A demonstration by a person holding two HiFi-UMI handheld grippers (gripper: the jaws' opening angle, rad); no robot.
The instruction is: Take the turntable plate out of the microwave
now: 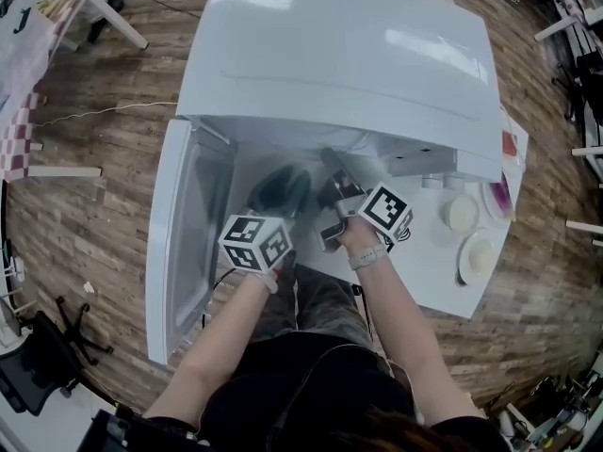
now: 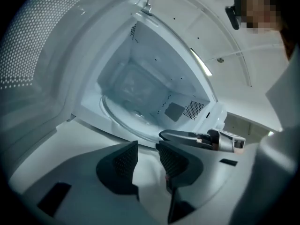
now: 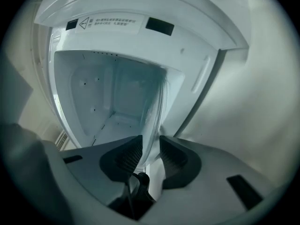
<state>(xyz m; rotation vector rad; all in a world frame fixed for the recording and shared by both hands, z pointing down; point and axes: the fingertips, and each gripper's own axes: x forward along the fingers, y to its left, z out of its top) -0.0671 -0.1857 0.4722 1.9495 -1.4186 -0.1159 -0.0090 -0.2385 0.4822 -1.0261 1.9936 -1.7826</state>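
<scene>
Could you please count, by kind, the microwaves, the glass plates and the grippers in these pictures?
Microwave: 1
Glass turntable plate: 1
Grippers: 2 (left gripper, right gripper)
Total: 4

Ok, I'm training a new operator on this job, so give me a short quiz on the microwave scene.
1. True or false: the hinged door of the white microwave stands open.
2. What is between the jaws of the right gripper? A) nothing B) the rim of the clear round glass turntable plate C) a spoon
3. Fill in: the jaws of the left gripper stand apart and hold ____.
Key: 1 true; 2 B; 3 nothing.
</scene>
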